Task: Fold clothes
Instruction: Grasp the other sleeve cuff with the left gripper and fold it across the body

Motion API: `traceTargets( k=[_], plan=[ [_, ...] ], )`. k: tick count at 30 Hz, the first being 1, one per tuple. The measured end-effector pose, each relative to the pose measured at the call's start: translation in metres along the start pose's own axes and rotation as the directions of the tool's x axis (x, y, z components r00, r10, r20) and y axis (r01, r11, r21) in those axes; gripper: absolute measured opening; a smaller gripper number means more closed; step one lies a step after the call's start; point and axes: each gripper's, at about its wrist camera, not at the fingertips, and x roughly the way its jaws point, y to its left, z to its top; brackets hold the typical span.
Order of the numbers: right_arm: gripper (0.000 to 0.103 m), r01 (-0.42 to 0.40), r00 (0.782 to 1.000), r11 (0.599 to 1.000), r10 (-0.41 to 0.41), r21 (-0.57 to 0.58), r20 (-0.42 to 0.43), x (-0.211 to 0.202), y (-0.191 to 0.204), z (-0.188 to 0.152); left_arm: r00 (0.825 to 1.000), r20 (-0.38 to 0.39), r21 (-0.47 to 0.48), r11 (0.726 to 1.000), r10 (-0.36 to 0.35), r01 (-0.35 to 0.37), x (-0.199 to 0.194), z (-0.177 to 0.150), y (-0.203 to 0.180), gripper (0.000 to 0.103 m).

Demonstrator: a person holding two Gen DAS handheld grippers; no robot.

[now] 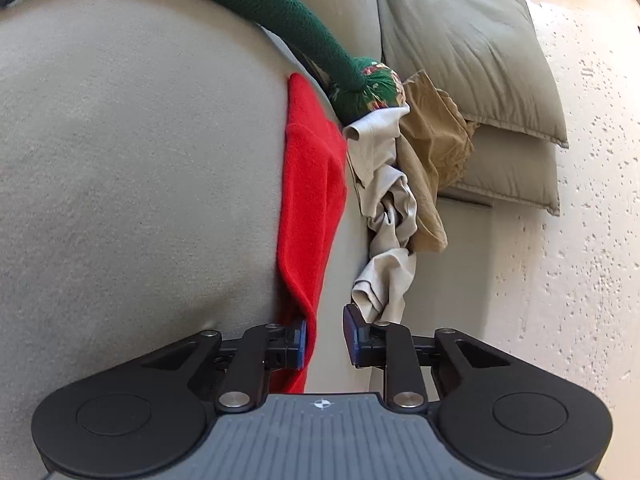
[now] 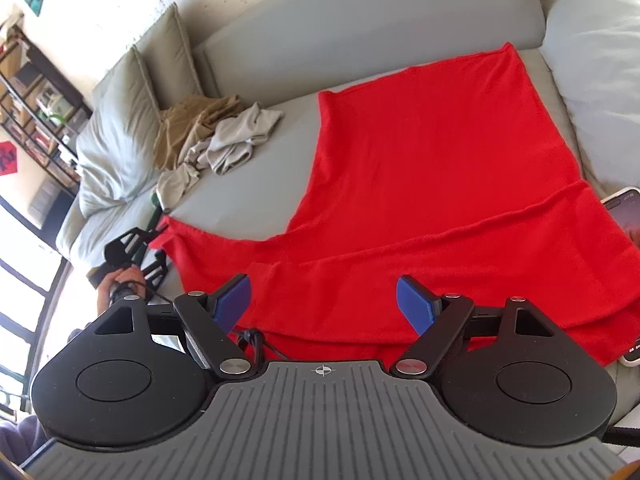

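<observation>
A red cloth (image 2: 432, 168) lies spread on the grey sofa seat (image 2: 260, 168), with a folded band along its near edge. My right gripper (image 2: 324, 284) hangs open just above that band, nothing between its blue pads (image 2: 416, 308). My left gripper (image 2: 156, 240), seen from the right wrist, is at the cloth's left corner, held by a hand. In the left wrist view the red cloth's edge (image 1: 312, 184) runs in between the left gripper's fingertips (image 1: 325, 326) and lies against the left pad (image 1: 300, 340). A gap shows beside the other pad, so the jaws stand narrowly open.
A tan garment (image 2: 192, 124) and a pale grey garment (image 2: 236, 140) lie crumpled by the sofa's left cushions (image 2: 120, 128). A green knitted garment (image 1: 280, 12) shows in the left wrist view. A phone (image 2: 628, 216) rests at the right edge. Shelves (image 2: 36, 92) stand behind the sofa's left end.
</observation>
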Motion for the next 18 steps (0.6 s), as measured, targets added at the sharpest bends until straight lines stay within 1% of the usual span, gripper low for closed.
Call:
traceTargets(
  k=[1,2,3,5,7,9,11,13,14,17,18],
  plan=[
    [0.083,0.0,1.0,1.0,0.0,0.002,-0.003,0.0,-0.001,-0.001,1.0,0.013,0.002,1.0,0.004,-0.004,-0.002,-0.001,0.001,0.018],
    [0.083,0.0,1.0,1.0,0.0,0.004,-0.005,0.0,-0.002,-0.002,0.999,0.034,0.022,0.999,0.023,-0.024,-0.004,-0.002,0.001,0.008],
    [0.083,0.004,1.0,1.0,-0.004,0.006,-0.008,-0.001,-0.003,-0.003,0.998,0.057,0.056,0.998,0.038,-0.041,-0.008,-0.004,0.0,0.004],
    [0.083,0.007,1.0,1.0,-0.007,0.015,-0.011,-0.002,-0.006,-0.005,0.994,0.096,0.145,0.987,0.051,-0.065,-0.019,-0.009,-0.004,0.001],
    [0.083,0.005,1.0,1.0,-0.005,0.029,-0.011,-0.004,-0.01,-0.006,0.992,0.119,0.245,0.966,0.051,-0.079,-0.03,-0.014,-0.013,0.0],
    [0.083,-0.011,1.0,0.999,0.011,0.043,-0.003,-0.008,-0.013,-0.006,0.991,0.129,0.328,0.941,0.041,-0.082,-0.04,-0.018,-0.024,0.0],
    [0.083,-0.026,1.0,0.998,0.025,0.055,0.012,-0.013,-0.016,-0.007,0.992,0.128,0.389,0.919,0.011,-0.06,-0.052,-0.023,-0.039,0.0],
    [0.083,-0.044,0.999,0.997,0.043,0.067,0.025,-0.018,-0.018,-0.009,0.992,0.118,0.462,0.886,-0.032,-0.026,-0.063,-0.032,-0.061,0.0],
    [0.083,-0.054,0.998,0.996,0.051,0.072,0.032,-0.021,-0.02,-0.01,0.993,0.111,0.504,0.864,-0.052,-0.011,-0.068,-0.04,-0.074,0.0],
    [0.083,-0.076,0.996,0.993,0.071,0.091,0.058,-0.032,-0.027,-0.014,0.992,0.076,0.616,0.787,-0.104,0.035,-0.08,-0.073,-0.112,0.0],
    [0.083,-0.081,0.995,0.992,0.074,0.099,0.07,-0.037,-0.031,-0.016,0.991,0.068,0.656,0.754,-0.116,0.044,-0.083,-0.089,-0.124,0.0]
  ],
)
